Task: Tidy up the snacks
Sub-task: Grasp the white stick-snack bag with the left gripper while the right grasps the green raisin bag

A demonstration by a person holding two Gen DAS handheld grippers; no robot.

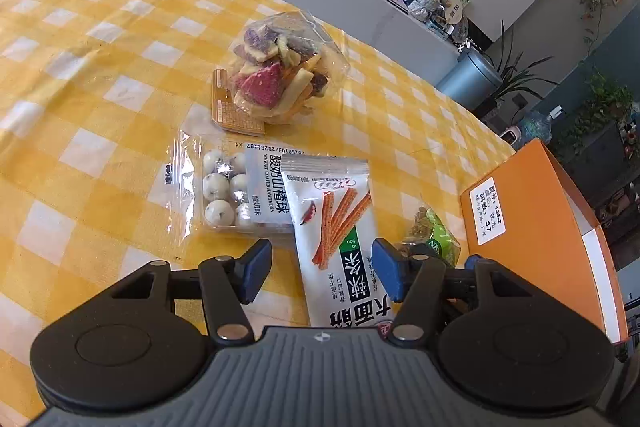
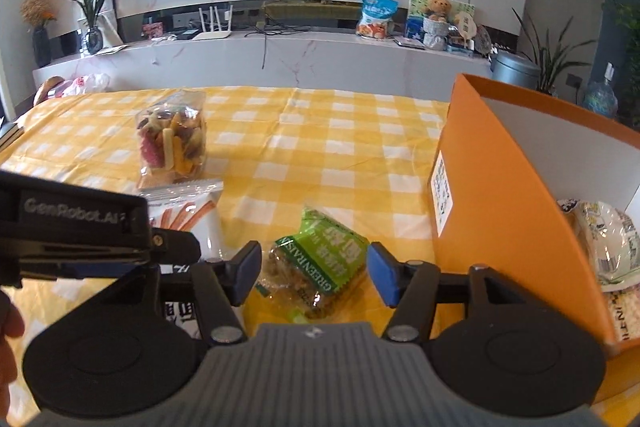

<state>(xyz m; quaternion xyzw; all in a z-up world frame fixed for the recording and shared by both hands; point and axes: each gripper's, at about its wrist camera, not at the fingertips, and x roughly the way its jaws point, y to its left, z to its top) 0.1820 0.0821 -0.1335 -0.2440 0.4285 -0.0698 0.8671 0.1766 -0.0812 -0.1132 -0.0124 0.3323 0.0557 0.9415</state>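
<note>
My left gripper (image 1: 322, 269) is open, its blue pads on either side of a white packet of spicy sticks (image 1: 340, 239) lying on the yellow checked cloth. A clear pack of yogurt hawthorn balls (image 1: 236, 187) lies just left of the packet, and a clear bag of mixed fruit chips (image 1: 276, 75) lies beyond. My right gripper (image 2: 314, 271) is open around a green raisin packet (image 2: 316, 267), which also shows in the left wrist view (image 1: 434, 233). The orange box (image 2: 500, 195) stands to the right with white snack packets (image 2: 608, 247) inside.
The left gripper's body (image 2: 80, 235) sits close at the left of the right wrist view, over the spicy stick packet (image 2: 192, 223). A white TV counter (image 2: 280, 55) with snacks and ornaments runs behind the table. A grey bin (image 1: 468, 75) stands past the table's far edge.
</note>
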